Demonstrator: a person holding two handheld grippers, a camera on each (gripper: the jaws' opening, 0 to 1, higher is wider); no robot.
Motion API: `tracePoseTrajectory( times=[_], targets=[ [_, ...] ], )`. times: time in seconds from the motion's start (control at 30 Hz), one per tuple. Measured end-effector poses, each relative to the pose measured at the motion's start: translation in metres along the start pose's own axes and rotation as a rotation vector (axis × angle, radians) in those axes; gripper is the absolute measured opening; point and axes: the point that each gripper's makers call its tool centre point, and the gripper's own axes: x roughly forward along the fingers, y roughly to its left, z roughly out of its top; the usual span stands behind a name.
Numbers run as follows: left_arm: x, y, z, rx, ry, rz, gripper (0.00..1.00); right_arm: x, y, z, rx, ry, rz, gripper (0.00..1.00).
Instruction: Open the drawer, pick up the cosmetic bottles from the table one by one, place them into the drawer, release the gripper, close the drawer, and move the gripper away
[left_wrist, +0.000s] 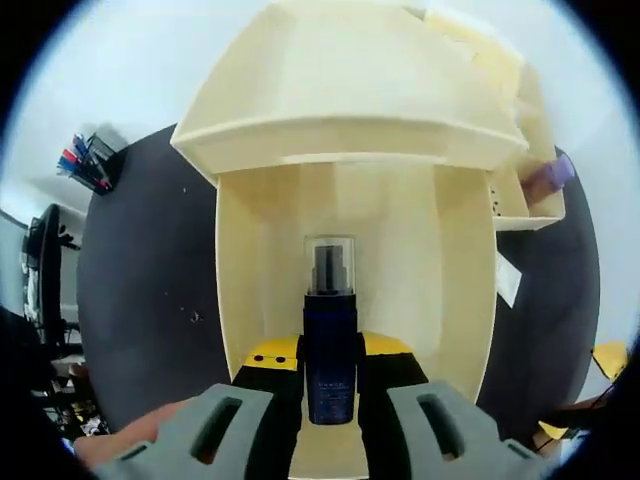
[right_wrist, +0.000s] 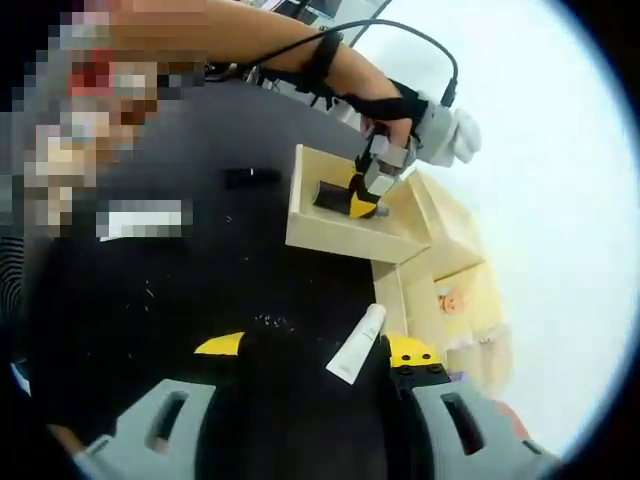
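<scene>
In the left gripper view my left gripper (left_wrist: 330, 368) is shut on a dark blue cosmetic bottle (left_wrist: 330, 340) with a clear cap, held upright. It hangs over the open cream drawer (left_wrist: 258, 262), which juts from a cream cabinet (left_wrist: 340, 90). The right gripper view shows that left gripper (right_wrist: 368, 182) from afar, inside the pulled-out drawer (right_wrist: 330, 232), with a person's arm (right_wrist: 300, 45) behind it. My right gripper (right_wrist: 318, 352) has its jaws wide apart. A white tube (right_wrist: 357, 345) lies slanted between them, close to the right jaw, on the black table (right_wrist: 200, 290).
A small black item (right_wrist: 250, 177) and a white oblong item (right_wrist: 145, 218) lie on the table left of the drawer. A pen holder (left_wrist: 92, 160) stands at the far left. Open cabinet shelves (right_wrist: 450, 290) lie right of the drawer.
</scene>
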Motion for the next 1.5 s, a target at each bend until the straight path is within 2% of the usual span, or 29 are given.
tracePoseTrajectory(
  times=[0.57, 0.63, 0.7, 0.8, 0.83, 0.87, 1.03, 1.13, 1.17, 1.2, 1.23, 1.3, 1.33, 1.47, 1.5],
  targets=[
    [-0.018, 0.007, 0.017, 0.025, -0.046, 0.003, 0.16, 0.000, -0.003, 0.001, -0.003, -0.009, -0.002, 0.48],
    [-0.024, 0.009, 0.025, 0.049, -0.079, 0.003, 0.16, 0.000, -0.001, 0.003, -0.005, -0.023, 0.004, 0.48],
    [-0.034, 0.004, 0.026, 0.059, -0.104, -0.024, 0.16, -0.001, -0.002, 0.004, -0.005, -0.035, 0.007, 0.48],
    [-0.052, -0.007, 0.019, 0.093, -0.166, -0.050, 0.16, -0.001, -0.002, 0.005, -0.001, -0.040, 0.007, 0.48],
    [-0.059, -0.011, 0.023, 0.131, -0.206, -0.064, 0.16, -0.001, -0.003, 0.004, 0.001, -0.039, 0.006, 0.48],
    [-0.066, -0.012, 0.027, 0.124, -0.237, -0.078, 0.16, 0.000, -0.004, 0.003, 0.006, -0.037, 0.004, 0.48],
    [-0.100, -0.030, 0.021, 0.194, -0.340, -0.138, 0.17, 0.002, -0.010, 0.003, 0.019, -0.032, -0.008, 0.48],
    [-0.117, -0.033, 0.022, 0.224, -0.401, -0.151, 0.17, 0.003, -0.011, 0.003, 0.020, -0.032, -0.013, 0.48],
    [-0.122, -0.036, 0.020, 0.240, -0.419, -0.174, 0.17, 0.003, -0.010, 0.003, 0.018, -0.035, -0.016, 0.48],
    [-0.127, -0.039, 0.017, 0.230, -0.435, -0.206, 0.17, 0.003, -0.011, 0.005, 0.017, -0.040, -0.020, 0.48],
    [-0.134, -0.044, 0.015, 0.227, -0.479, -0.248, 0.17, 0.003, -0.012, 0.007, 0.015, -0.052, -0.023, 0.48],
    [-0.142, -0.047, 0.009, 0.222, -0.507, -0.291, 0.17, 0.002, -0.011, 0.013, 0.029, -0.084, -0.024, 0.48],
    [-0.147, -0.049, 0.009, 0.225, -0.540, -0.316, 0.17, 0.001, -0.012, 0.016, 0.030, -0.100, -0.031, 0.48],
    [-0.168, -0.039, 0.014, 0.230, -0.660, -0.364, 0.18, 0.000, -0.019, 0.025, 0.043, -0.150, -0.061, 0.49],
    [-0.172, -0.038, 0.014, 0.255, -0.694, -0.367, 0.19, 0.001, -0.019, 0.026, 0.046, -0.158, -0.061, 0.49]
  ],
)
